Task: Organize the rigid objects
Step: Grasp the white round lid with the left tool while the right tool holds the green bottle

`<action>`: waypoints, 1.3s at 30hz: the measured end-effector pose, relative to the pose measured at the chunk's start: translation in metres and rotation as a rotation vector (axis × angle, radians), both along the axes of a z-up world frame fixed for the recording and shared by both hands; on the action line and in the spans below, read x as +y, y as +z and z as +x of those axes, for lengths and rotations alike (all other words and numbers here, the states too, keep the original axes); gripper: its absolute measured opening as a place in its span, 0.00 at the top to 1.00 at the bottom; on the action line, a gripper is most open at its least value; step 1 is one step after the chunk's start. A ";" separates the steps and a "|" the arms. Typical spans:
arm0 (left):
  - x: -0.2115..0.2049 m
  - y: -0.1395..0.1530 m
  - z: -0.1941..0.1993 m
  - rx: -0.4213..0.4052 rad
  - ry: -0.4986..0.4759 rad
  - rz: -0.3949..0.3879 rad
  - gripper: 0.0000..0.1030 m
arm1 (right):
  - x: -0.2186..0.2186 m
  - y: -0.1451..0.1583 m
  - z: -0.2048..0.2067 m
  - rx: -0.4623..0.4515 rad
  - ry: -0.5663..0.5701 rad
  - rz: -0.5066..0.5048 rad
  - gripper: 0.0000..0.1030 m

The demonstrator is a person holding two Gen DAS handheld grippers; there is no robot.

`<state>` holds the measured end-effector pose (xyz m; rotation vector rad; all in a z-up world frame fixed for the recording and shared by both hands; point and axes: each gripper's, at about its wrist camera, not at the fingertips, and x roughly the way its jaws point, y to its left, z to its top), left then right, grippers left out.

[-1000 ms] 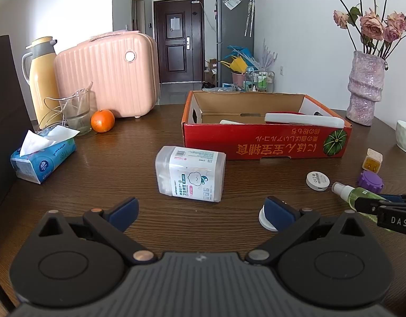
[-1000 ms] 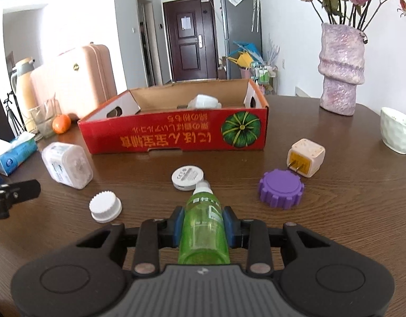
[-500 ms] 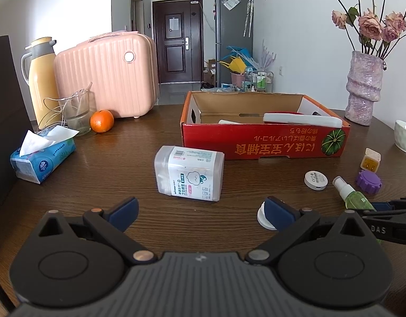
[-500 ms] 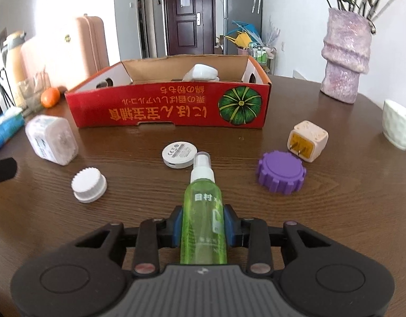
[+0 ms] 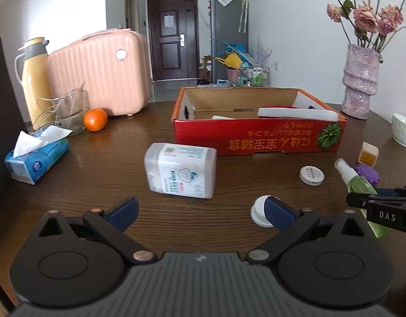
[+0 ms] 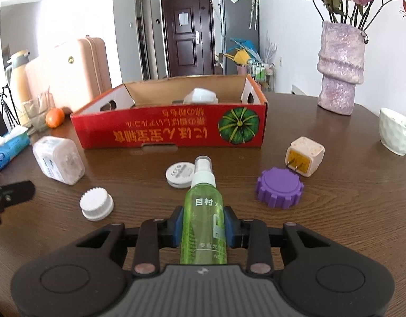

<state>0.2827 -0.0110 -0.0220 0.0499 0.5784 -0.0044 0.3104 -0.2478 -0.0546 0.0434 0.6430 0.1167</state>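
Note:
My right gripper is shut on a green spray bottle, whose white nozzle points at the red cardboard box. In the left wrist view the bottle tilts nozzle-up at the right edge, just above the table. My left gripper stands open over bare table with nothing between its fingers. Just behind its right finger lies a white ribbed cap. A clear cotton-swab box lies ahead of it. A white round tin, a purple cap and a cream plug adapter lie before the box.
The red box holds a few white items. A tissue pack, an orange, a glass jug, a yellow thermos and a pink case stand at the left. A purple vase and a white bowl stand at the right.
The green bottle has risen slightly in my right gripper, its nozzle now higher against the table. My left gripper has stayed where it was, still open.

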 end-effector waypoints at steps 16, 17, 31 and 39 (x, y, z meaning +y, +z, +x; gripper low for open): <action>-0.063 0.009 0.038 0.023 -0.120 0.036 0.00 | -0.030 0.018 -0.009 -0.087 -0.045 0.084 0.71; -0.067 0.009 0.041 0.026 -0.126 0.037 0.00 | -0.031 0.019 -0.008 -0.091 -0.047 0.084 0.71; -0.114 -0.011 0.081 0.081 -0.165 0.044 0.00 | -0.060 0.020 -0.006 -0.124 -0.096 0.066 0.71; -0.135 -0.029 0.101 0.101 -0.162 0.062 0.00 | -0.070 0.017 -0.001 -0.119 -0.124 0.062 0.71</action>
